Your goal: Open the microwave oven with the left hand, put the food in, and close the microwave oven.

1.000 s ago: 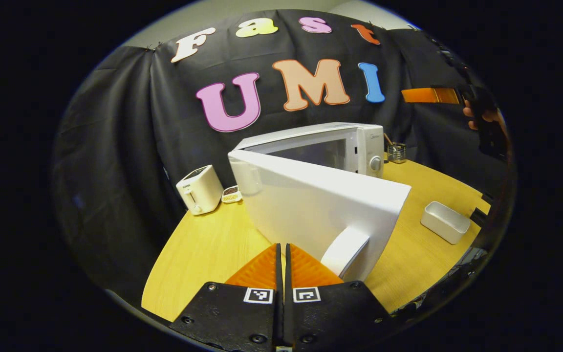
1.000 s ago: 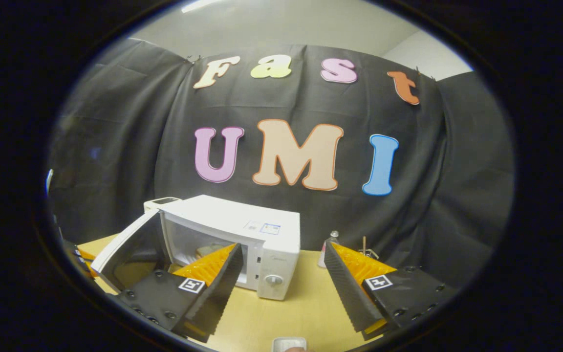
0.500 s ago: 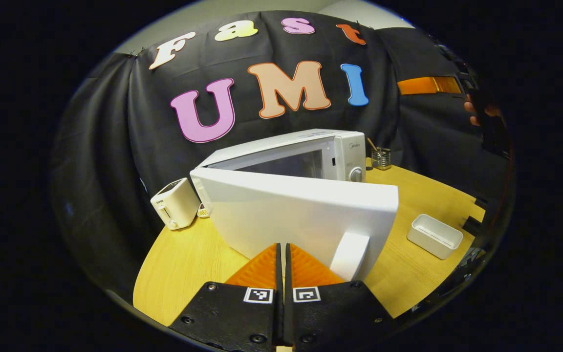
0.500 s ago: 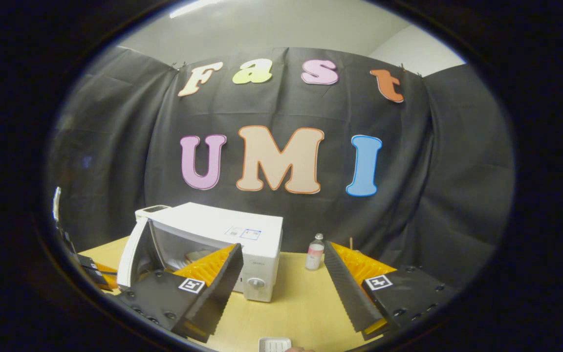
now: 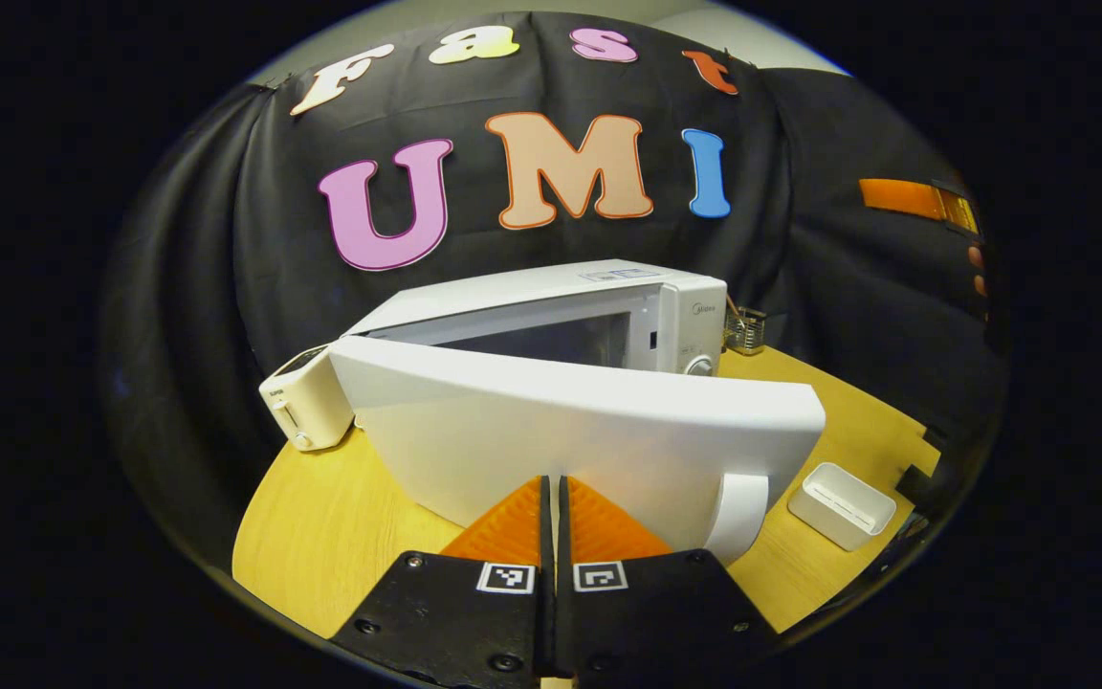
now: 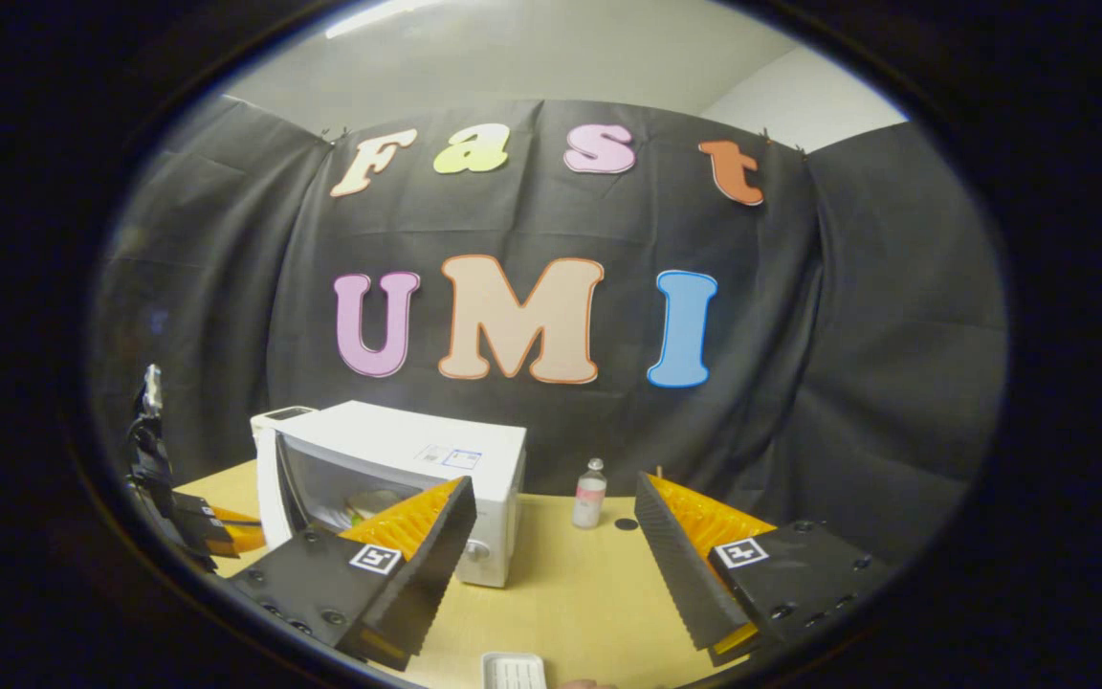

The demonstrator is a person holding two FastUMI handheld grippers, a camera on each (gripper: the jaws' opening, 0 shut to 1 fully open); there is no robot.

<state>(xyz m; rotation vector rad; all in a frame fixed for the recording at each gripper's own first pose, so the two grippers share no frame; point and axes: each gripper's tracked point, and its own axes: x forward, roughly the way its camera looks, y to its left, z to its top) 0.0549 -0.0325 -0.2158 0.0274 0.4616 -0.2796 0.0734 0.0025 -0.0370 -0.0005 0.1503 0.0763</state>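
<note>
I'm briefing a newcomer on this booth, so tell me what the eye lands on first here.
The white microwave oven at the middle of the wooden table grabs the eye, its big door swung partly open toward the left gripper, whose fingers are shut together just in front of it. In the right gripper view, the right gripper hangs wide open and empty. A white toaster stands left of the oven and a small white tray lies to its right.

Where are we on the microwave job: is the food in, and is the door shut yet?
Food looks in: something sits inside the white microwave oven, though it is too small to identify. In hand: the left tool, fingers together, sits against the outside of the white door, which is partly open. The right tool is open and holds nothing. Left: push the door fully shut.
</note>
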